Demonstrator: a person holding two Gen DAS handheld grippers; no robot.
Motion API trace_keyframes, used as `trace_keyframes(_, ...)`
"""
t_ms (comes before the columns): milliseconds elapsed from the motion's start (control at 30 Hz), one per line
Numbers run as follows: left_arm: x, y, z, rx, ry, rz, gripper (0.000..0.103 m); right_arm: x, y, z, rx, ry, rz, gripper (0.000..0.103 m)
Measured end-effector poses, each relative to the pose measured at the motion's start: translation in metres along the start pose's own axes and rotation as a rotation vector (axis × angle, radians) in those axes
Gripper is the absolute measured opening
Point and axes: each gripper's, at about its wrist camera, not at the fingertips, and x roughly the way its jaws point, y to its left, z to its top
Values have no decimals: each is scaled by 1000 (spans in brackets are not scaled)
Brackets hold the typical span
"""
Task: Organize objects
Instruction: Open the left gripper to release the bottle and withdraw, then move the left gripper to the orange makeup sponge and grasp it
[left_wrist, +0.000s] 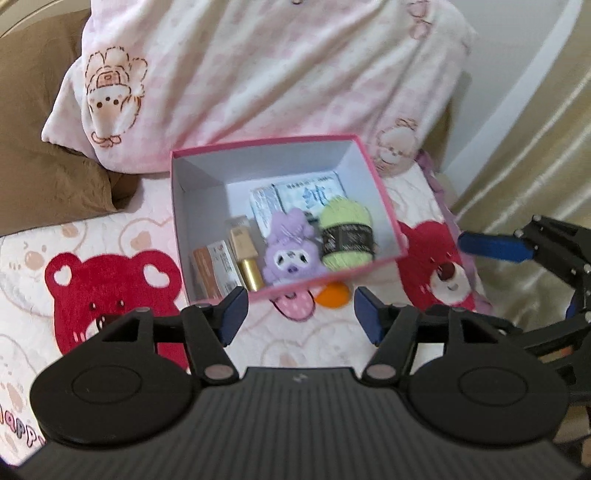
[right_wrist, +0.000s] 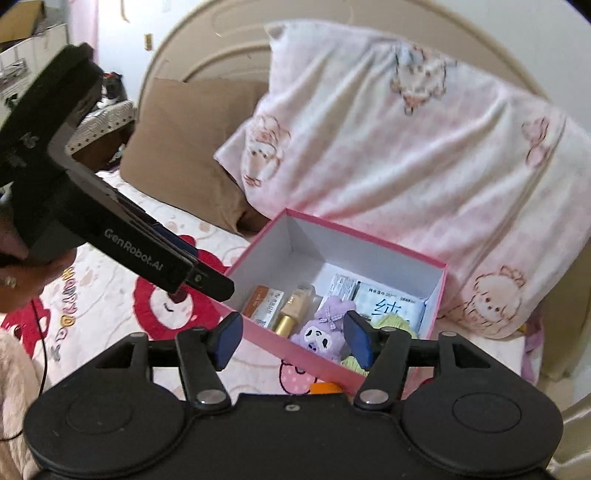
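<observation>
An open pink box with white walls sits on the bed. Inside lie a purple plush toy, a green yarn ball, a wipes pack, a gold-capped bottle and an orange-white carton. My left gripper hovers open before the box's near edge, holding nothing. In the right wrist view my right gripper is open and empty above the box, with the plush and yarn beyond its fingers. A small orange object peeks from under the box front.
A pink-and-white cartoon pillow leans right behind the box, with a brown pillow to its left. The bedspread has red bear patches. A beige headboard curves behind, and a striped curtain hangs at the right.
</observation>
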Motion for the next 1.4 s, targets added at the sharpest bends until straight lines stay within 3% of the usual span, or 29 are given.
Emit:
trace_keyframes(233,-15,-16,-33,25,-5,29,70,-31,8,-39,-58,-74,59,86)
trace_keyframes(467,14,-24,-66,33,6,50,74,-24,1,-90,-3,-153,105,91)
trace_keyframes(767,74,-33,-91,37,27,3,75,19,-5,-133,-8,-96,45,92)
trace_keyframes(1000,108,-39,-100,82,-63,-11,78,59,-24,-155,68,-53,30,92)
trace_keyframes(1200,145,-43,-106,108,-132,-28,78,93,-36,-168,90,-84,9,92)
trace_keyframes(1400,174,-32,-106,26,-175,-59,78,116,-48,-165,115,-97,-14,92)
